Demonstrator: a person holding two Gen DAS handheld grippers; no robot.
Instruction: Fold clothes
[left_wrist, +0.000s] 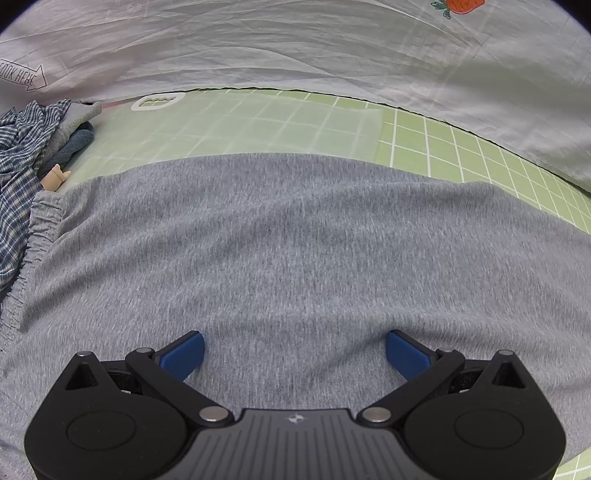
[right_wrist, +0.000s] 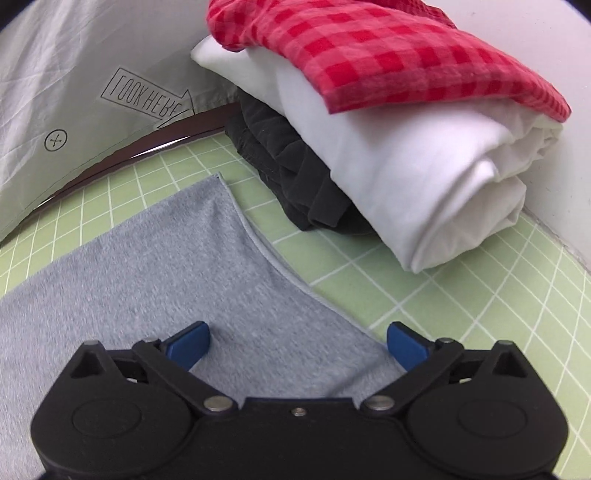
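grey shorts (left_wrist: 295, 240) lie flat on my green grid desk (right_wrist: 461, 295); both my fingers, left (left_wrist: 295, 350) and right (right_wrist: 298, 343), hover spread apart, gripping nothing. next likely pinching an edge to fold.

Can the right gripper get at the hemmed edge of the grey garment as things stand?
Probably yes: the right gripper is open right over the grey garment, its hemmed edge lies bare on the green mat, and the folded stack sits clear.
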